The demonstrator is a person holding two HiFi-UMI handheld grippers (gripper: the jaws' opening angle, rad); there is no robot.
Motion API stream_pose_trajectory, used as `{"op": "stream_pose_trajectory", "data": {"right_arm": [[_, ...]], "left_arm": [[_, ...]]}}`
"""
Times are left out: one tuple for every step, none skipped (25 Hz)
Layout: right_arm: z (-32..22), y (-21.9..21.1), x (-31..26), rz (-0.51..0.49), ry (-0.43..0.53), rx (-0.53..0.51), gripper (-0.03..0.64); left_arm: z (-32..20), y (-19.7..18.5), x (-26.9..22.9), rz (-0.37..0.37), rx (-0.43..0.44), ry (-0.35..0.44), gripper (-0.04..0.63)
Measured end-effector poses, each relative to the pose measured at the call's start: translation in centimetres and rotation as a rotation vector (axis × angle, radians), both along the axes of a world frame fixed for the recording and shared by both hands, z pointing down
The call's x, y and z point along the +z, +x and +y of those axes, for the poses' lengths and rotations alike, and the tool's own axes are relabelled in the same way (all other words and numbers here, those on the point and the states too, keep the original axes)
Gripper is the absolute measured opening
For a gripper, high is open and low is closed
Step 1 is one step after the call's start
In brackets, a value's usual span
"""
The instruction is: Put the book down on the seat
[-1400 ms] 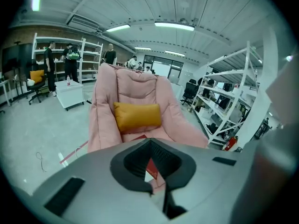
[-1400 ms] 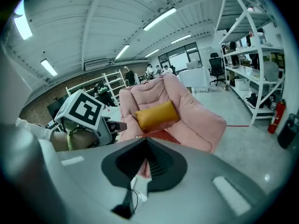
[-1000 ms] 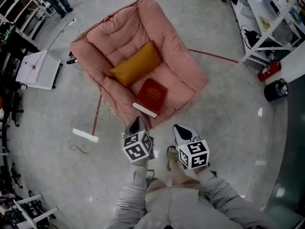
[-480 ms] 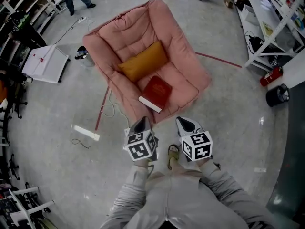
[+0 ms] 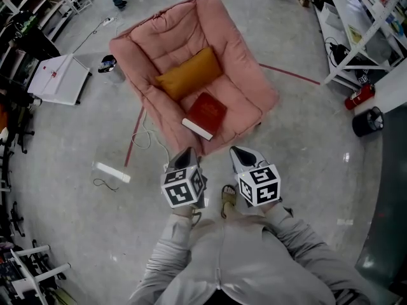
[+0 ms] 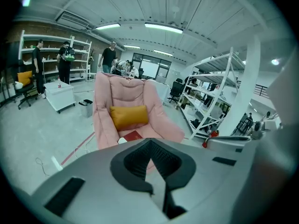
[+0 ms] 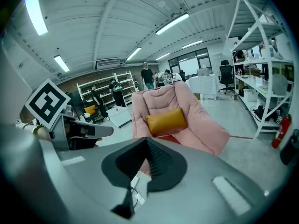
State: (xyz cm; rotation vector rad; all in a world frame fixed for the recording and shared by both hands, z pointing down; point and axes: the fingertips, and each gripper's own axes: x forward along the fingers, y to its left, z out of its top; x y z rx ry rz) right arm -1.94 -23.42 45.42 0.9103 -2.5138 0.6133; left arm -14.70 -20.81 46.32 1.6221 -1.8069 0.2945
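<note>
Two tools hang side by side at the lower middle of the head view, just below the front edge of the chair and touching nothing. The left tool point(image 5: 186, 152) has its jaws pressed together with nothing between them, and its own view confirms it: the dark pads meet in a thin line. The right tool point(image 5: 238, 152) shows the same picture in its own view, jaws closed and empty. And the red book point(image 5: 205, 114) is down! It lies flat on the seat of the pink armchair point(image 5: 245, 84), above the tools in the frame, its white page edge turned toward the lower left and one corner near the seat's front edge. Just above it sits the orange cushion point(image 5: 189, 73), propped against the backrest and apparently just touching the book's upper edge. Over on the grey floor point(image 5: 305, 145), a white cable point(image 5: 143, 138) loops beside the chair's left flank, a red tape line point(image 5: 289, 74) runs off to the right, and a fire extinguisher point(image 5: 359, 96) lies by the white shelving point(image 5: 362, 24) at the upper right.
</note>
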Motion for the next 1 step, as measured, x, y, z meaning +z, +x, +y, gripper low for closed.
{"op": "stream_pose_trajectory", "data": {"right_arm": [[0.08, -0.03, -0.08, -0.002, 0.002, -0.003, -0.002]], "left_arm": [[0.11, 0.06, -0.05, -0.001, 0.001, 0.000, 0.005]]}}
